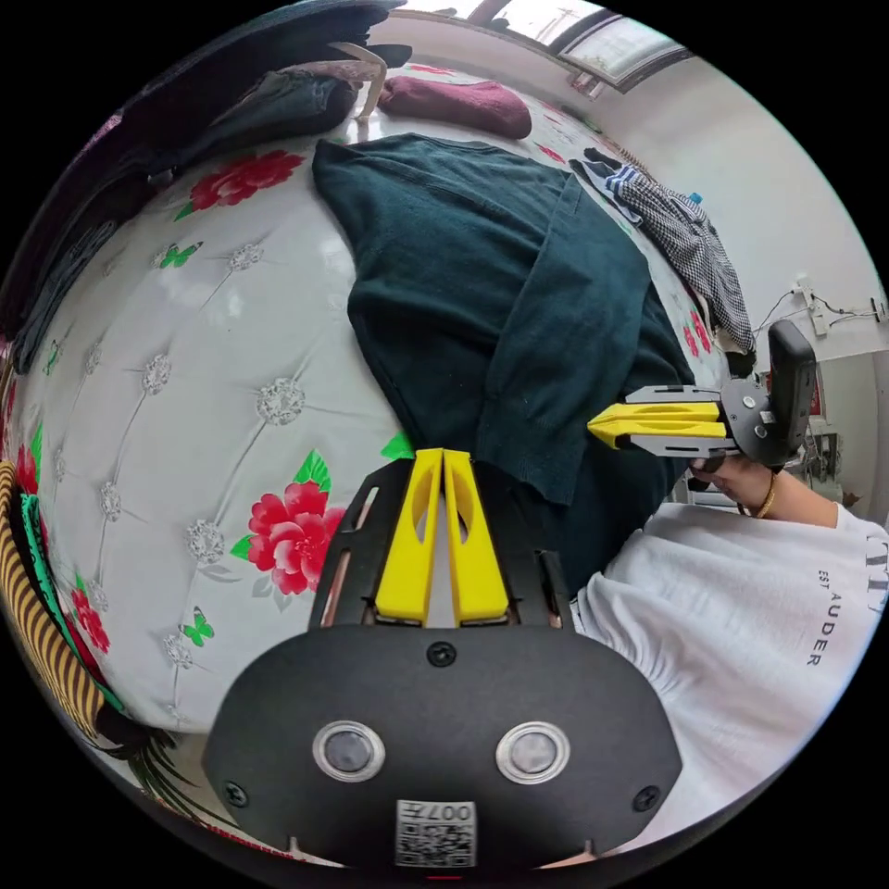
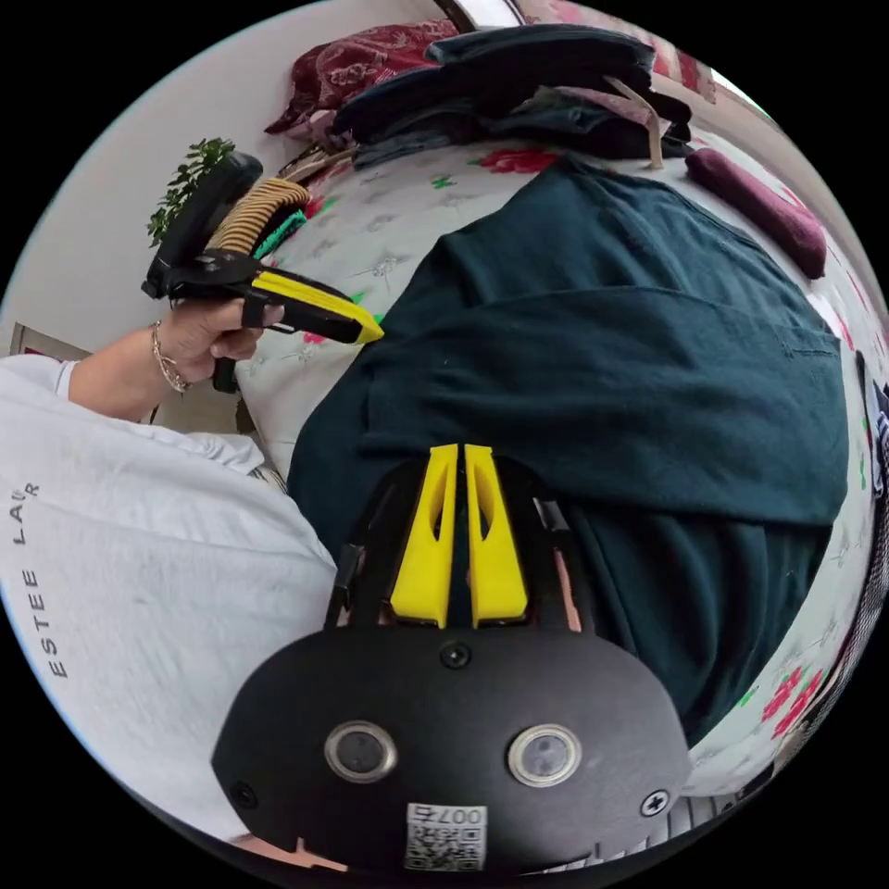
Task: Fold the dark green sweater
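The dark green knit sweater (image 1: 482, 278) lies spread on the white quilted bedspread with red flowers (image 1: 185, 389), one sleeve already folded across its body (that long flap running down the middle), so the garment is narrowed and, I'd say, ready for a hem-to-collar fold. The left gripper with yellow jaws (image 1: 443, 454) sits at the near hem, its jaws drawn together with just a slit between them; whether cloth is pinched there I cannot tell. The right gripper (image 2: 460, 449) hovers over the hem on the other side, jaws likewise nearly closed, grasp unclear. Piled dark clothes (image 2: 519, 83) and a maroon rolled cushion (image 1: 458, 102) sit well beyond the collar, leaving room.
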The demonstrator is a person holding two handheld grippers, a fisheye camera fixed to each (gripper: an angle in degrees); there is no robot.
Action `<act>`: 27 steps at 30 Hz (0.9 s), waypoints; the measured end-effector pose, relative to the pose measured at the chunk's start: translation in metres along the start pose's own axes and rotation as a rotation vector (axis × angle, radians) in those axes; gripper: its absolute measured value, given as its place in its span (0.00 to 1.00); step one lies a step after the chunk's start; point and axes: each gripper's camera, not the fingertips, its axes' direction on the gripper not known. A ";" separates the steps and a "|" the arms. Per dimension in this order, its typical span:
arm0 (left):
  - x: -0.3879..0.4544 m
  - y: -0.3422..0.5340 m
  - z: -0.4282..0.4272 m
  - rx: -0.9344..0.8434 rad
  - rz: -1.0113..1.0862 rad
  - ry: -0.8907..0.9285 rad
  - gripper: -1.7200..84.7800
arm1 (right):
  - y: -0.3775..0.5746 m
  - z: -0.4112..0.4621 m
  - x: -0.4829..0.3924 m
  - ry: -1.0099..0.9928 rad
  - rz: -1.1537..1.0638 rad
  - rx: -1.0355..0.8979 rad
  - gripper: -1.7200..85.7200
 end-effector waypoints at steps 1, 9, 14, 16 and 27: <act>0.003 0.007 -0.005 0.013 0.019 -0.019 0.01 | 0.005 -0.005 0.004 -0.016 0.023 0.016 0.03; -0.004 0.103 -0.036 0.085 -0.041 0.047 0.08 | 0.189 -0.091 0.096 0.116 0.441 0.216 0.07; -0.002 0.170 -0.021 0.021 -0.201 0.086 0.12 | 0.282 -0.084 0.163 0.091 0.677 0.076 0.09; 0.008 0.176 -0.009 -0.006 -0.215 0.118 0.15 | 0.291 -0.072 0.180 0.016 0.687 0.023 0.10; 0.076 0.133 0.080 -0.305 -0.154 -0.163 0.02 | 0.245 0.012 0.242 -0.156 0.375 -0.344 0.04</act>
